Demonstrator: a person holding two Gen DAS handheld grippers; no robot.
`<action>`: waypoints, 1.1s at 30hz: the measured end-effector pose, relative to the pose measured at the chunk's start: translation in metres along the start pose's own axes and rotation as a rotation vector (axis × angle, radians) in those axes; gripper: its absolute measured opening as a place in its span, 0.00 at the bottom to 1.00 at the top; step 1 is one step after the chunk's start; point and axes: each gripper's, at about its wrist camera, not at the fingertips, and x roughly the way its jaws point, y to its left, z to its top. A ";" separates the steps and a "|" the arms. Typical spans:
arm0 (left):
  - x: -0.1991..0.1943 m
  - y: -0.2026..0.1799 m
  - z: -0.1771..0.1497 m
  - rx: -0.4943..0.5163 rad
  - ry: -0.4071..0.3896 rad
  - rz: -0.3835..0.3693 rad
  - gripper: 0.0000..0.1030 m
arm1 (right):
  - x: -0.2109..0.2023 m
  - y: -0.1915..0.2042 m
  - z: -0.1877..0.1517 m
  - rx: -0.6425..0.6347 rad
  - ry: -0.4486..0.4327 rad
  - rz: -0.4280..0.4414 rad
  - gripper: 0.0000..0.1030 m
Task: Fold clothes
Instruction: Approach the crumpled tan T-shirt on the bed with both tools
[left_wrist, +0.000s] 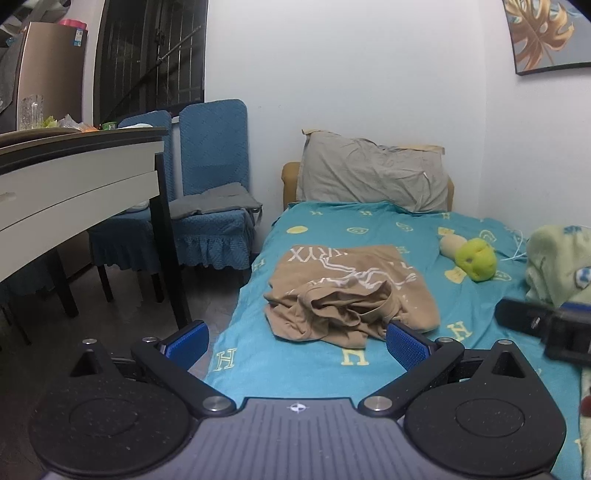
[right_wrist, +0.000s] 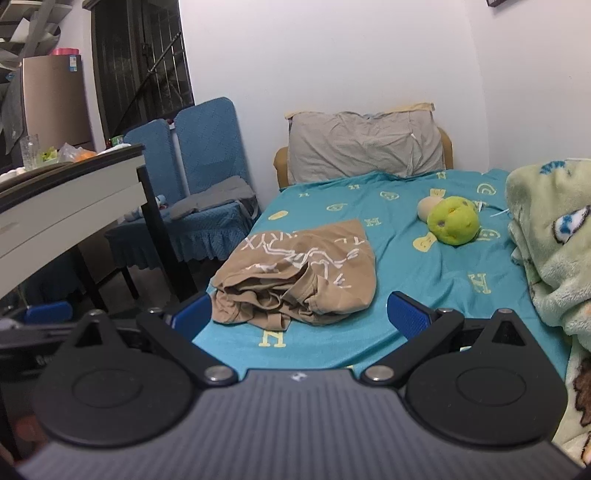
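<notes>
A tan T-shirt with white print (left_wrist: 347, 291) lies crumpled on the teal bed sheet (left_wrist: 369, 225), its near part bunched up. It also shows in the right wrist view (right_wrist: 299, 273). My left gripper (left_wrist: 297, 343) is open and empty, held just short of the shirt's near edge. My right gripper (right_wrist: 299, 317) is open and empty, also just short of the shirt. The right gripper shows at the right edge of the left wrist view (left_wrist: 546, 325), and the left gripper shows at the left edge of the right wrist view (right_wrist: 40, 317).
A grey pillow (left_wrist: 373, 173) leans at the head of the bed. A green plush toy (left_wrist: 474, 258) lies right of the shirt. A pale green blanket (right_wrist: 554, 251) is heaped on the right. A white table (left_wrist: 74, 177) and blue chairs (left_wrist: 210, 177) stand on the left.
</notes>
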 end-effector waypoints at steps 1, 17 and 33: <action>0.000 0.000 -0.001 0.001 -0.001 0.000 1.00 | 0.001 -0.001 0.000 -0.004 0.001 -0.001 1.00; -0.006 0.001 -0.010 0.009 -0.030 0.024 1.00 | -0.006 -0.005 -0.002 -0.010 -0.141 -0.023 1.00; -0.007 0.006 -0.017 -0.001 -0.048 0.049 1.00 | -0.001 -0.001 -0.023 -0.026 -0.088 -0.047 1.00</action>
